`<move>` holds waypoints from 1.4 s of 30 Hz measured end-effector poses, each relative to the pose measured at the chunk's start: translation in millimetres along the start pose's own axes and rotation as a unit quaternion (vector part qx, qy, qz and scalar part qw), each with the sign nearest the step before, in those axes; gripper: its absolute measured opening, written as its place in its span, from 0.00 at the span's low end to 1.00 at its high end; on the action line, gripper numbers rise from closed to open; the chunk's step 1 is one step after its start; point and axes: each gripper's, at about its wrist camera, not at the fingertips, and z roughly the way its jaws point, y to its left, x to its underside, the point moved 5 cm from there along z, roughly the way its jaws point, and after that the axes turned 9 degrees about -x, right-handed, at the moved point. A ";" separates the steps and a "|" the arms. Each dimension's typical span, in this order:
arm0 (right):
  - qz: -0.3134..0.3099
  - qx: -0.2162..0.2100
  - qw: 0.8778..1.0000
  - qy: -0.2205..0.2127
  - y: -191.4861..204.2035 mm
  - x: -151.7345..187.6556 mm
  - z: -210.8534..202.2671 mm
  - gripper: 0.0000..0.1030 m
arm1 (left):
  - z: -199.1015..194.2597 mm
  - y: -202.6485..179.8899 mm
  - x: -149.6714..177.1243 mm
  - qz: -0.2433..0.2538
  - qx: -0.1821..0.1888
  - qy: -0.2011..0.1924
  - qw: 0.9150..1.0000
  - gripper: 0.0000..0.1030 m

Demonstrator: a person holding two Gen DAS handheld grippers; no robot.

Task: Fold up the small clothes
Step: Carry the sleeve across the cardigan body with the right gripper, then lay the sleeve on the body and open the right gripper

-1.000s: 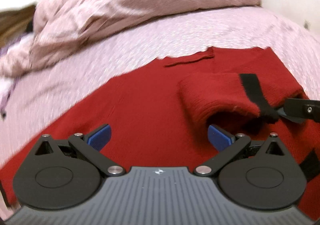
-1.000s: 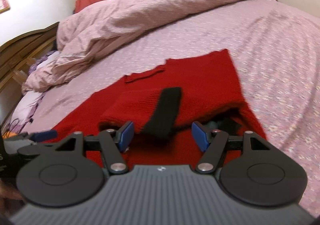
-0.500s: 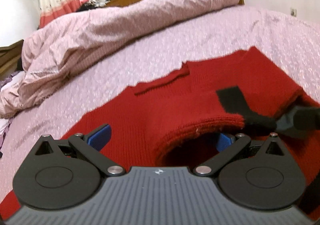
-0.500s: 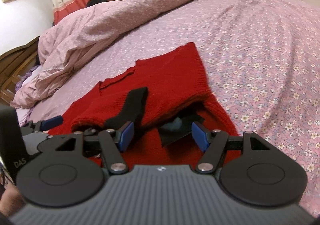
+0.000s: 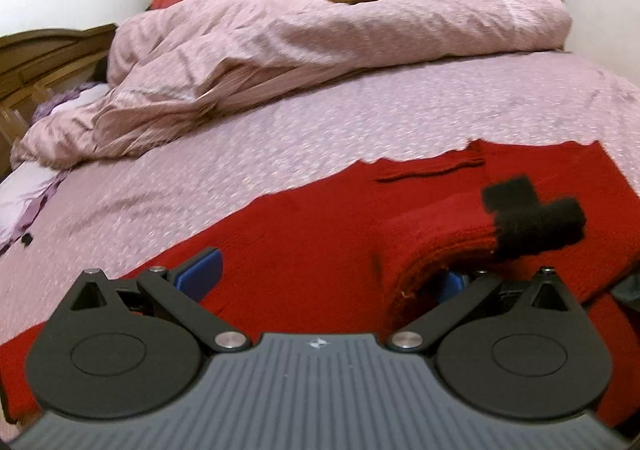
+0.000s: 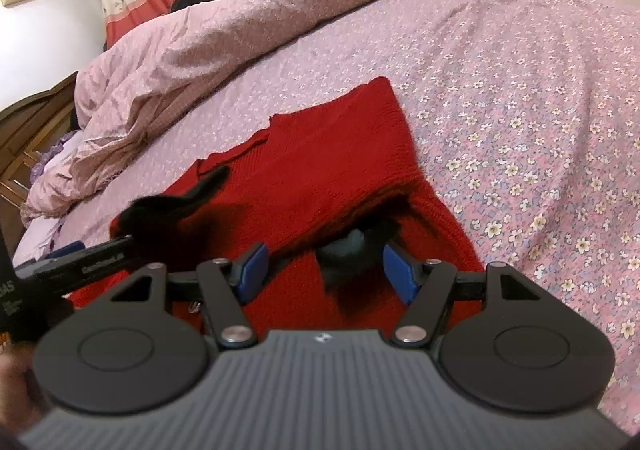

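Here, in the left wrist view, the left claw (image 5: 326, 274) sits low in the frame with its blue pads spread wide apart; the left pad (image 5: 200, 273) is bare above the cloth, while the right pad is half hidden under a raised fold, so nothing is pinched between them. The red knitted garment (image 5: 304, 250) lies spread over the pink flowered bed (image 5: 360, 121) and fills the lower middle and right of the frame. Part of it is doubled over at centre right, ending in a black cuff (image 5: 536, 226) that stands up off the layer below. A rumpled pink duvet (image 5: 280, 45) is heaped across the upper half, with a wooden headboard (image 5: 48, 53) at the upper left. In the right wrist view, the right claw (image 6: 324, 270) is likewise parted, its pads standing just above the garment's (image 6: 320, 169) near edge at lower centre, gripping nothing. A dark patch (image 6: 352, 250) shows in the opening beneath the folded layer, just between the pads. At the left edge the other claw (image 6: 96, 254) reaches in under the lifted black cuff (image 6: 168, 209). The bed (image 6: 520, 109) spreads to the right.
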 end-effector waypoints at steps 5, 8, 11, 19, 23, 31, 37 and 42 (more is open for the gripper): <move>-0.002 0.001 1.000 0.001 1.5 0.2 0.7 0.65 | 4.8 21.2 13.3 -0.017 -0.018 0.018 1.000 1.00; -0.002 0.002 1.000 0.003 1.0 1.0 2.2 0.65 | 9.6 29.3 20.9 -0.024 -0.024 0.031 0.999 1.00; -0.003 0.000 1.000 0.006 1.3 1.8 3.8 0.65 | 13.5 36.3 26.5 -0.023 -0.035 0.036 0.998 1.00; -0.011 0.003 1.000 0.007 1.2 -1.1 4.3 0.65 | 24.0 64.1 38.5 -0.055 -0.029 0.065 0.996 1.00; -0.022 0.004 1.000 0.006 3.1 -5.2 5.1 0.65 | 25.1 73.1 37.2 -0.056 -0.007 0.059 0.997 1.00; -0.073 0.021 0.997 0.005 4.8 -24.2 14.0 0.65 | 41.5 81.0 18.8 -0.067 0.048 0.046 0.996 0.92; -0.097 0.045 0.994 0.006 -5.4 -46.9 28.6 0.65 | 63.1 84.6 15.3 -0.073 0.059 0.064 0.994 0.87; -0.106 0.057 0.993 0.012 -12.6 -57.3 43.0 0.65 | 78.1 86.0 17.7 -0.072 0.065 0.081 0.992 0.82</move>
